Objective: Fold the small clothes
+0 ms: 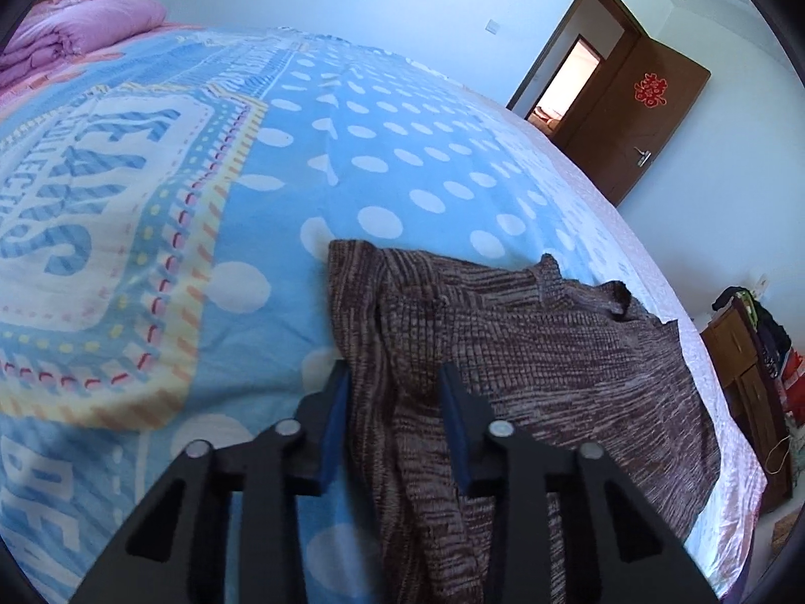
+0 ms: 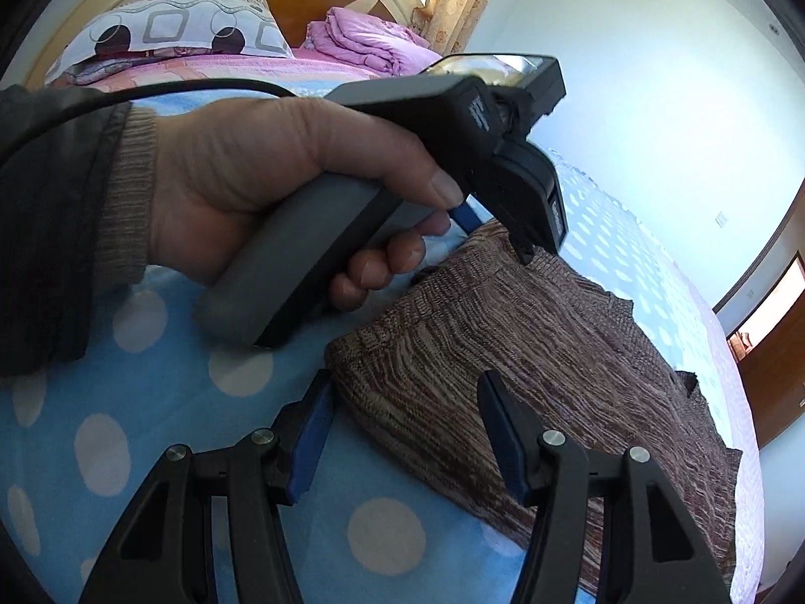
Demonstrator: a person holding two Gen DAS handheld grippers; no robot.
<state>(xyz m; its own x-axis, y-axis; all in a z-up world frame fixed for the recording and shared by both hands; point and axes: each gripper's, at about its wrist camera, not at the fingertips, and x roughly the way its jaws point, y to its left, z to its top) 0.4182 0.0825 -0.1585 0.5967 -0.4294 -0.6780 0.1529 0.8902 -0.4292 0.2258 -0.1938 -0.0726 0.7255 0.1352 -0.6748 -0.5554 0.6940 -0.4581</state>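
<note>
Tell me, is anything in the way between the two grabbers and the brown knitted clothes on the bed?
Nothing visible. The left gripper and right gripper both stand open right at the edge of the brown knitted garment.

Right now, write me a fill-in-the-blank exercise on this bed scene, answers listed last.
1. The brown knitted garment lies on a blue bedsheet printed with white ____.
2. Both the left gripper and the right gripper have their jaws ____.
3. Near the headboard sits a folded quilt coloured ____.

Answers: dots; open; pink
</note>
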